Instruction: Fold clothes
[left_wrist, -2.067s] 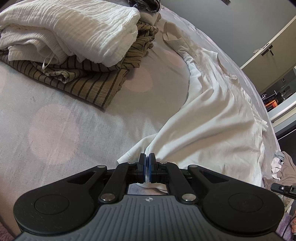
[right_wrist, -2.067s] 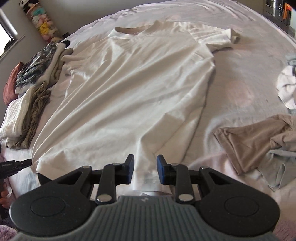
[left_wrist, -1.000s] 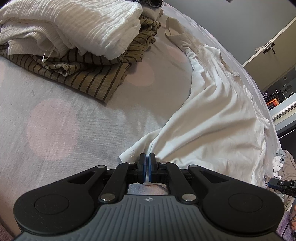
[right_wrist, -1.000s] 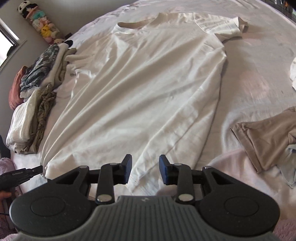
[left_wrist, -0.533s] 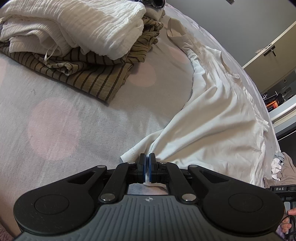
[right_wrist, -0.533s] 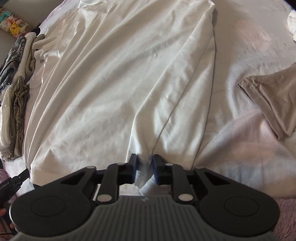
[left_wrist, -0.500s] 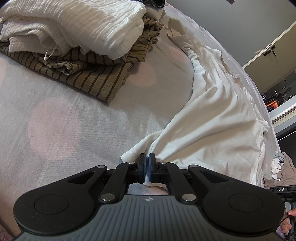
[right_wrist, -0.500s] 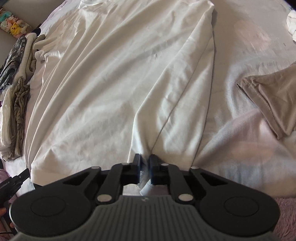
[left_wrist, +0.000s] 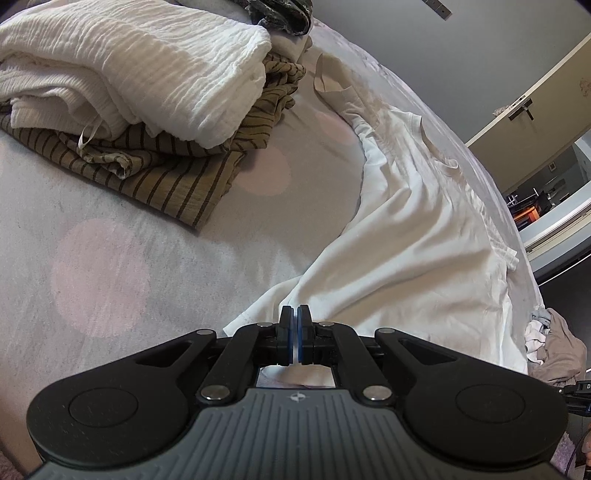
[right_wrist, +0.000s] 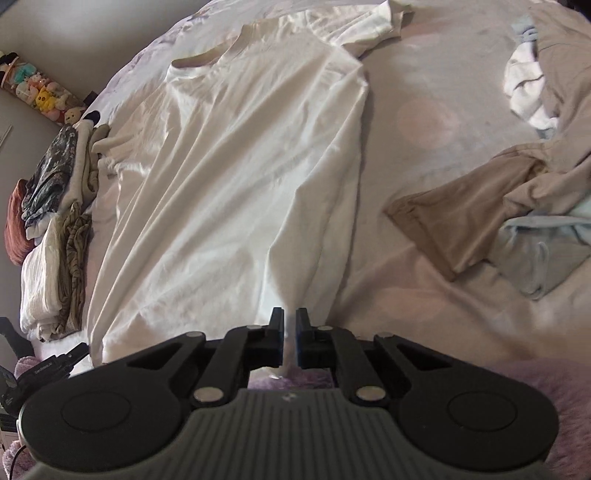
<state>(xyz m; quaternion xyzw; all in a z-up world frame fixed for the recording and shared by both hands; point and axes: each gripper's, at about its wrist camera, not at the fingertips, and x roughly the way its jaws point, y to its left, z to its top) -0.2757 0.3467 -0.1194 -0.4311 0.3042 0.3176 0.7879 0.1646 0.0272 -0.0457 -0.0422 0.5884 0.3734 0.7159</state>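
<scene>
Left wrist view, bottom centre: left gripper (left_wrist: 294, 318) clenched on the hem corner of the white T-shirt (left_wrist: 417, 240); a thin strip of white cloth shows between the blue pads, and how far it reaches back is hidden by the gripper body. From the pinch the shirt runs up and right across the bedsheet (left_wrist: 155, 236), grey with pale pink dots; its far sleeve and collar are squeezed against the right rim by the fisheye. Upper left: folded pile, a white crinkled garment (left_wrist: 140, 70) lying on a brown striped garment (left_wrist: 177, 173), both cut off by the left edge. Behind it a dark patterned cloth, mostly out of frame at the top edge. Lower right edge: a beige and white heap, only partly in view.

Right wrist view, bottom centre: right gripper (right_wrist: 289, 322) has just closed and now clamps the other hem corner of the same T-shirt (right_wrist: 236, 177); cloth fills the narrow slit between the pads, blurred. The hem rises in a ridge from the pinch. Shirt spread face up toward the upper middle, collar at the top, one sleeve toward the upper right; the other is hard to make out in the creases at left. Right side: beige garment (right_wrist: 465, 214) with a pale blue one (right_wrist: 546, 254) beside it, crumpled, edges indistinct. Left edge: the folded pile seen edge-on. Upper left corner: small soft toys (right_wrist: 40, 99), too small to identify. Lower left: a dark device, partly hidden.
</scene>
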